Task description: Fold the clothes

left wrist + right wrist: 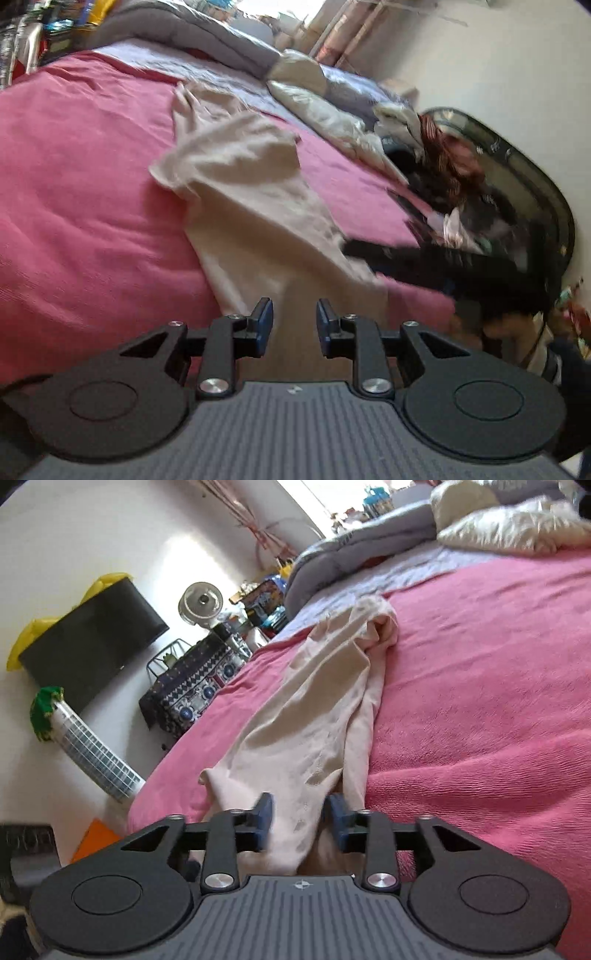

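The right gripper [300, 821] stands partly open astride the near end of the beige garment [314, 716], cloth between its fingers, pads not pressing. The garment runs ahead over the pink bedspread [480, 701]. The left gripper [294, 325], empty and narrowly open, hovers at its near edge; beyond it to the right lies a clothes pile [454, 177].

Garment [325, 709] stretched along the bed [480, 701], rumpled quilt [354, 550] and pillows [509, 528] behind at twelve o'clock, right claw [300, 821] astride its near end
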